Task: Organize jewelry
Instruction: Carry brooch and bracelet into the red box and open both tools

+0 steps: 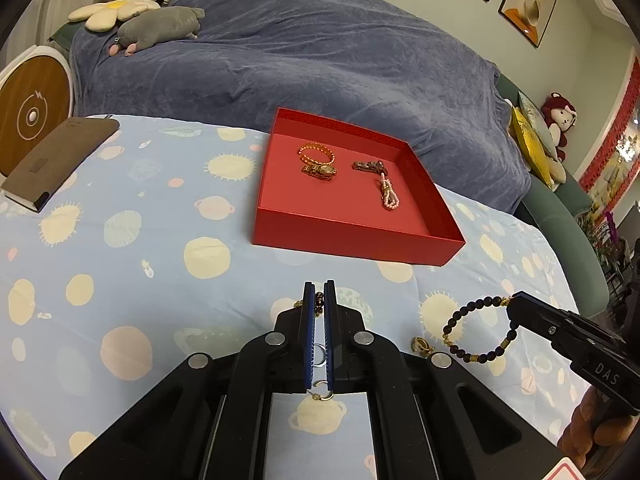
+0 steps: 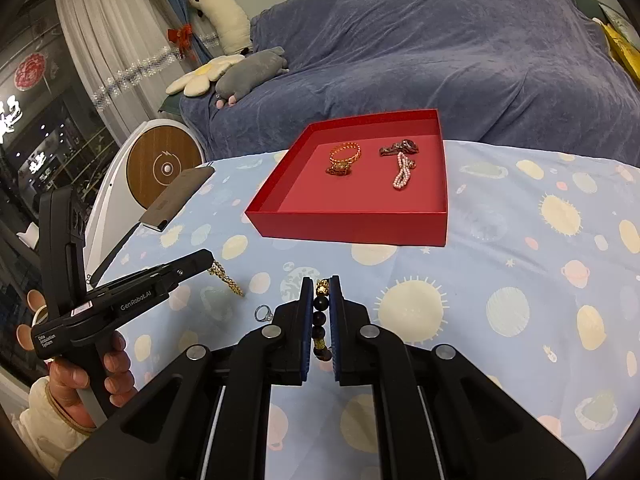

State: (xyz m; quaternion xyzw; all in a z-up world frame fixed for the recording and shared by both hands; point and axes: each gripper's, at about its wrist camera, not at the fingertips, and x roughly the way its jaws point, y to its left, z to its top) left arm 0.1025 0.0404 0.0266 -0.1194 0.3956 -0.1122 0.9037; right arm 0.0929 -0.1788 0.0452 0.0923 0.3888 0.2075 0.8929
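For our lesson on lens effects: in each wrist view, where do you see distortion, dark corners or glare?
Left wrist view: straight edges of the red tray bow, the corners are black, and the framed picture on the wall tilts with the curve. Right wrist view: the same black corners, the curtain leans, and lights glare in the dark window area.

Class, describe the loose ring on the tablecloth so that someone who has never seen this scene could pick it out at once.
Start at the red tray on the blue planet-print tablecloth, then come toward the camera to the bare cloth in front of it. The ring lies flat there, between the left hand-held gripper and the right hand-held gripper. It is a small, single silvery band, lying untouched, unlike the gold chain nearby.
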